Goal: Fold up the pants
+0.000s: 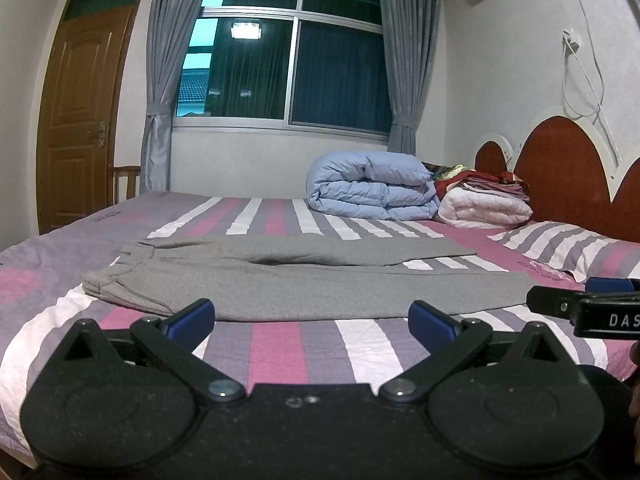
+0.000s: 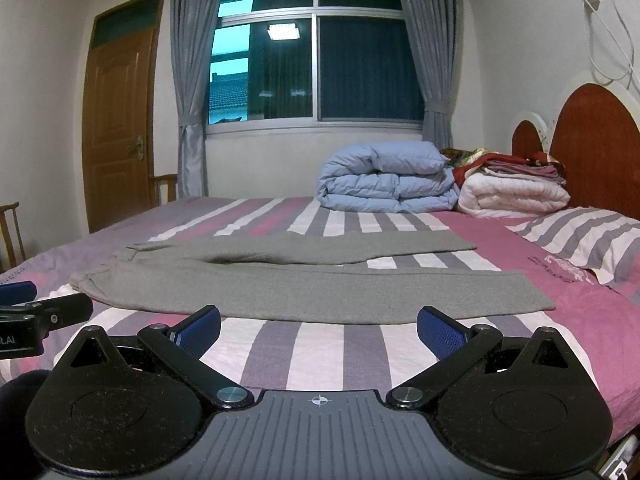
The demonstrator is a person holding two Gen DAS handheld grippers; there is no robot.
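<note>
Support surface: bed with pink, purple and white striped sheet (image 1: 280,344) (image 2: 320,352). Lying flat on it, unfolded: grey knit pants (image 1: 304,288) (image 2: 256,288), waistband to the left, both legs running right, slightly splayed. Far side, near the headboard: rolled pale-blue quilted duvet (image 1: 372,186) (image 2: 388,178) touching a folded white quilt (image 1: 484,208) (image 2: 512,196). Right edge: striped pillow (image 1: 568,248) (image 2: 580,240).
</note>
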